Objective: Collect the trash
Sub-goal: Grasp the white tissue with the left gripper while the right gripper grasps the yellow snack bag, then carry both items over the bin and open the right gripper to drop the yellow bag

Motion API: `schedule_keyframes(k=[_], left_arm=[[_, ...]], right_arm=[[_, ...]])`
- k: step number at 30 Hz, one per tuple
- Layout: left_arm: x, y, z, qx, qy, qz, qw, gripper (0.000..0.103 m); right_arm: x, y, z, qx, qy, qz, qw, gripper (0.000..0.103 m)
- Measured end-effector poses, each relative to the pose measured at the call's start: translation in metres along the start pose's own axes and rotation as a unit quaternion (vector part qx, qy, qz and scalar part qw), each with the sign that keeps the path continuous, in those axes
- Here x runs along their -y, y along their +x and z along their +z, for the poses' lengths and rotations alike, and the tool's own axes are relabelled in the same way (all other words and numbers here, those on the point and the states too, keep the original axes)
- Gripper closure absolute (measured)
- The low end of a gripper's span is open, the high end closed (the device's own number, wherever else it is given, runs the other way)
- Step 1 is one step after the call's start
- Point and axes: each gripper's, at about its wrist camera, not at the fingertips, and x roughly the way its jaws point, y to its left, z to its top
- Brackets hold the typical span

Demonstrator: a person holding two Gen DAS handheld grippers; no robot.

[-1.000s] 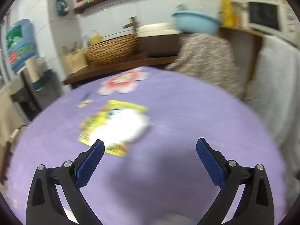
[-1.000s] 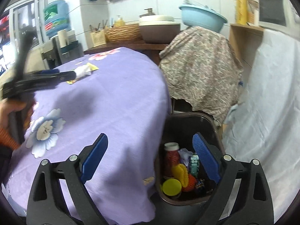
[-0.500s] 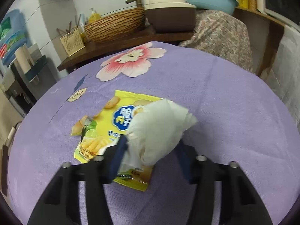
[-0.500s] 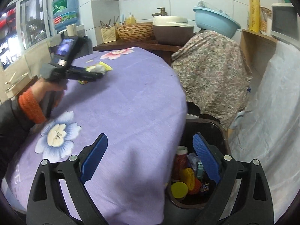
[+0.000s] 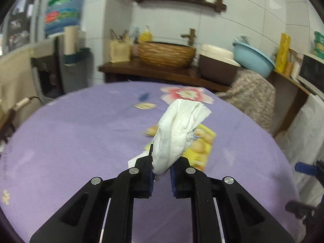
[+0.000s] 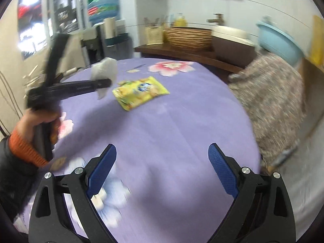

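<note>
left gripper (image 5: 161,166): clamped tight on the crumpled white tissue wad (image 5: 178,135), which now hangs clear above the table. Half a second back it was only just closing round the wad while that still sat on the wrapper.

tissue wad: pinched at its lower end between the blue pads, the rest sticking up and forward. In the right wrist view it's a blurry white lump (image 6: 105,68) at the tip of the left gripper (image 6: 101,84), lifted off the cloth.

yellow crinkly snack wrapper (image 6: 140,92): lying flat on the purple flower-print tablecloth (image 6: 182,131), uncovered now that the wad is off it. From the left wrist view it peeks out from behind and under the wad (image 5: 200,145).

right gripper (image 6: 162,172): jaws wide apart, nothing between them, hovering over the near edge of the tablecloth. A second ago this camera was looking down at the dark trash bin beside the table; the bin is out of view now and the camera looks across the tabletop.

left hand (image 6: 43,121): wrapped round the black handle, orange knit cuff showing, all motion-blurred.

background: woven wicker basket (image 5: 166,53) on the dark wood counter, light blue plastic basin (image 5: 253,57) to its right.
</note>
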Motion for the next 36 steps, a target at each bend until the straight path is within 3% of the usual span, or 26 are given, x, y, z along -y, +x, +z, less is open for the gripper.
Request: schedule_keyframes(k=[4,7,10,12,17,21,24,26,28,36], left_arm=[[-0.030,0.003,-0.001,-0.001,-0.036,0.018,0.9992,0.090],[-0.035,0.007,-0.003,-0.005,-0.031,0.031,0.9990,0.090],[-0.037,0.005,-0.002,-0.004,-0.042,0.019,0.9989,0.090],[-0.040,0.002,-0.001,0.004,-0.045,0.022,0.9987,0.090],[-0.052,0.003,-0.002,0.004,-0.068,0.021,0.9974,0.090],[-0.057,0.006,-0.003,0.000,-0.078,0.017,0.9968,0.090],[-0.057,0.006,-0.003,0.000,-0.081,0.014,0.9966,0.090],[-0.058,0.005,-0.003,0.001,-0.083,0.011,0.9964,0.090],[-0.057,0.005,-0.003,-0.001,-0.083,0.010,0.9965,0.090],[-0.044,0.007,-0.004,-0.004,-0.064,0.001,0.9979,0.090]], right_arm=[[-0.025,0.039,0.036,-0.001,-0.015,0.020,1.000,0.012],[-0.051,0.080,0.063,-0.016,-0.047,0.014,0.999,0.012],[-0.072,0.118,0.083,-0.035,-0.066,0.025,0.997,0.012],[-0.084,0.137,0.094,-0.038,-0.082,0.017,0.996,0.012],[-0.103,0.185,0.119,-0.057,-0.113,0.004,0.992,0.026],[-0.103,0.221,0.131,-0.083,-0.136,-0.031,0.987,0.028],[-0.097,0.237,0.134,-0.093,-0.131,-0.024,0.987,0.044],[-0.092,0.237,0.133,-0.100,-0.114,-0.005,0.988,0.080],[-0.092,0.236,0.131,-0.104,-0.111,-0.008,0.988,0.094],[-0.092,0.173,0.107,-0.057,-0.103,0.019,0.993,0.098]])
